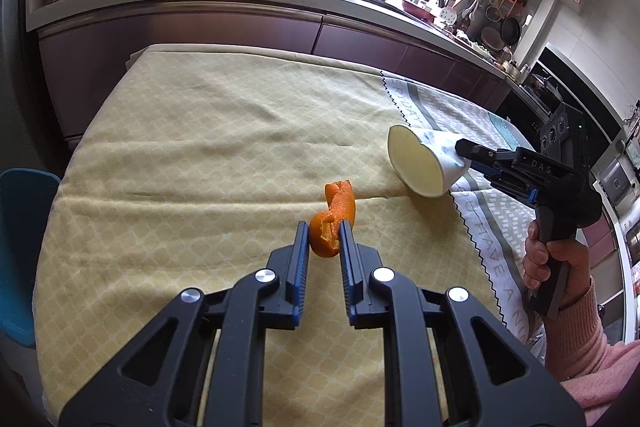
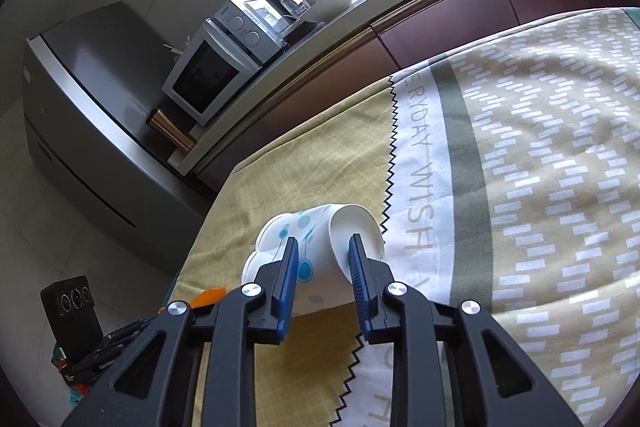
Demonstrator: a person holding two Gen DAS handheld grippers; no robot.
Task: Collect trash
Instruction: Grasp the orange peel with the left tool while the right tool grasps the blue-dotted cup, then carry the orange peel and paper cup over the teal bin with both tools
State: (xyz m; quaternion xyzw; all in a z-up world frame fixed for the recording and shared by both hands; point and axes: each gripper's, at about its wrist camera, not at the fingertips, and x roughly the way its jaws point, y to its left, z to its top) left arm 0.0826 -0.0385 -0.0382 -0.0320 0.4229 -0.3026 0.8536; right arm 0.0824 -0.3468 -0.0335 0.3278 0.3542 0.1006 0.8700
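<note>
Left claw (image 1: 324,233) is narrow and clamped on an orange peel (image 1: 334,219): the lower lump of peel sits between the two blue pads, touching both, and the curled upper strip sticks out past the fingertips. Peel is held over the yellow checked cloth (image 1: 200,147) that covers the bench, toward the near edge, roughly mid-width. Cannot tell whether the peel's underside still touches the cloth.

Right claw (image 2: 322,247) is around a white paper cup (image 2: 320,247) with blue dot print. Cup lies on its side, crumpled, mouth facing the left side of the bench. The claw comes in from the cup's base end; in the right wrist view one finger lies along the printed wall and the other at the base rim, so the cup's base end is between the jaws, and the jaws are partly closed at about the cup's width. Pads look to be touching the cup, though the firmness of the pinch can't be read.

Cup rests right at the zigzag seam where the yellow cloth meets a lettered grey-and-white cloth (image 2: 540,167), toward the right side of the bench. A hand (image 1: 548,259) in a pink sleeve (image 1: 588,347) holds the right claw's handle. Peel and cup are apart, cup farther back and right.
</note>
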